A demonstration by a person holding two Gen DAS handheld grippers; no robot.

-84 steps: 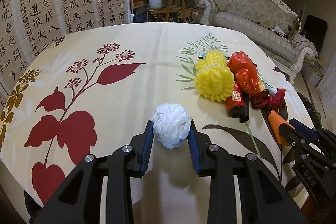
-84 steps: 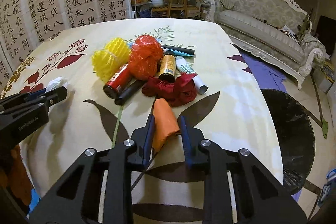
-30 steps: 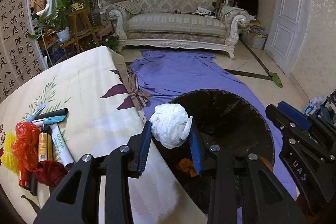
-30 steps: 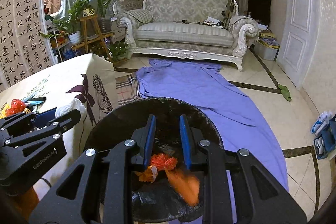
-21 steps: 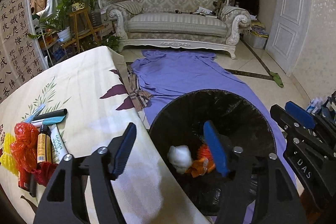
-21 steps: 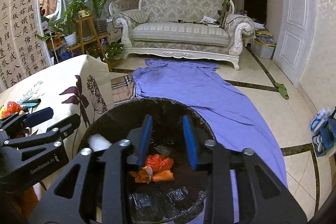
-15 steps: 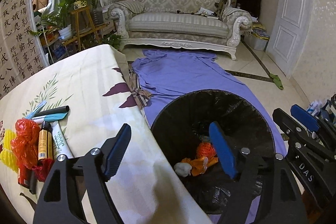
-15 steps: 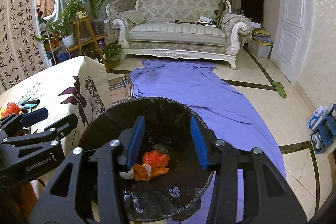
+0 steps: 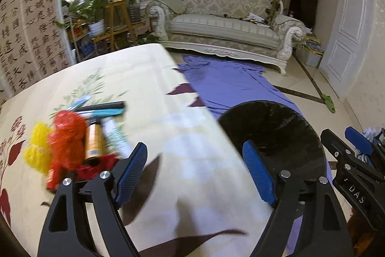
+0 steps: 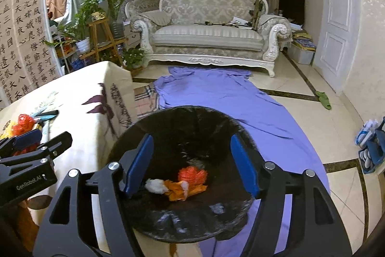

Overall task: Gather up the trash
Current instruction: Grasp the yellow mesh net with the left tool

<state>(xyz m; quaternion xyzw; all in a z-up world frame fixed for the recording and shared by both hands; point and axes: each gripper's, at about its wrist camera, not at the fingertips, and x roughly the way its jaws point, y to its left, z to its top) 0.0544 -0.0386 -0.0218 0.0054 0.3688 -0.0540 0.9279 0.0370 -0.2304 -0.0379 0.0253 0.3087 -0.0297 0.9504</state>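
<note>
A black-lined trash bin [image 10: 192,117] stands on the floor beside the table. In it lie a white wad [image 10: 155,185], an orange wrapper [image 10: 178,189] and a red-orange net ball [image 10: 192,174]. My right gripper [image 10: 191,164] hangs over the bin, jaws opening, nothing between them. My left gripper [image 9: 195,175] is over the table's corner, jaws opening and empty. On the table [image 9: 144,78] a blurred pile remains: yellow foam net [image 9: 36,146], red bag [image 9: 67,134], orange-labelled bottle [image 9: 93,143], white tube [image 9: 115,136], black pen [image 9: 103,106]. The bin's rim [image 9: 264,104] shows to the right of the left gripper.
A purple cloth [image 10: 228,98] lies on the tiled floor between the bin and an ornate sofa [image 10: 207,37]. Potted plants on a wooden stand [image 10: 96,23] are at the back left, a white door [image 10: 336,16] at the right. A calligraphy screen [image 9: 28,23] stands behind the table.
Both grippers opened and dropped their loads into the bin: the white wad from the left, the orange wrapper from the right. The left gripper has since swung left, back over the table.
</note>
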